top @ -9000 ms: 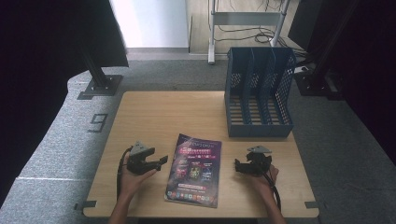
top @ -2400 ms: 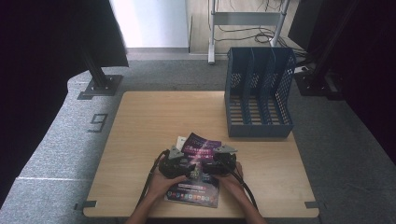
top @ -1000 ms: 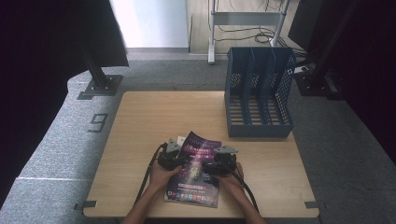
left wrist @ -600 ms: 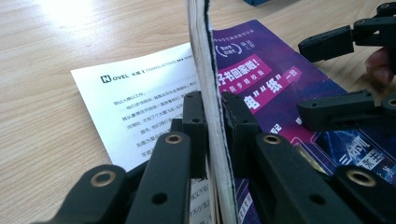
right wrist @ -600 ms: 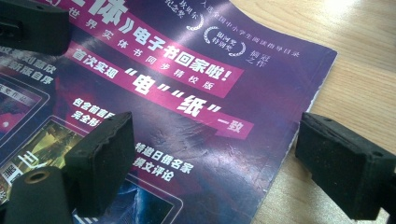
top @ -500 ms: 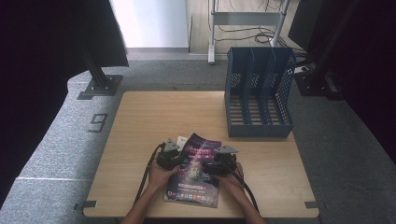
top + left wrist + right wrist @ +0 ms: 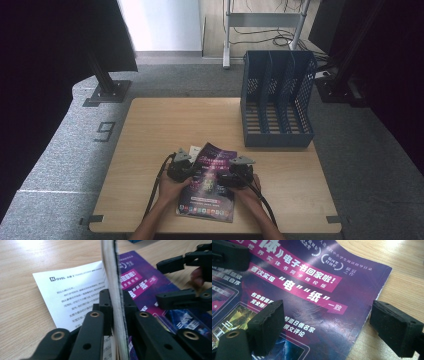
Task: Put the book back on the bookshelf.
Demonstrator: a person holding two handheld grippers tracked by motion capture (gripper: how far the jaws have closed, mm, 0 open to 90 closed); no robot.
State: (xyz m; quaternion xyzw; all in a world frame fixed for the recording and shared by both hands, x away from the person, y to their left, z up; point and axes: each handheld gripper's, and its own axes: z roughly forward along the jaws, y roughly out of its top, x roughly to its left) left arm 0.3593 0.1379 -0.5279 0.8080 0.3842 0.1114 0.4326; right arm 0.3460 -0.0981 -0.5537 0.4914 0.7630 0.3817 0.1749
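Note:
A purple magazine (image 7: 210, 184) lies near the table's front edge, with its far left part lifted off a white printed page (image 7: 72, 295). My left gripper (image 7: 116, 297) is shut on that raised edge of the magazine (image 7: 140, 280); its jaws have just been closing on it. In the high view the left gripper (image 7: 181, 167) sits at the magazine's left side. My right gripper (image 7: 234, 174) rests over the cover's right side, open. In its own view the right gripper (image 7: 329, 323) straddles the right edge of the cover (image 7: 312, 290), pads apart.
A blue three-slot file holder (image 7: 277, 100) stands upright at the table's back right. The wooden tabletop (image 7: 165, 125) stretches bare behind and left of the magazine. Both forearms come in over the front edge, cables trailing from the grippers.
Both grippers came in from the sides to the magazine. Its far left part has risen off the page below. Over the last second the hands have hardly shifted.

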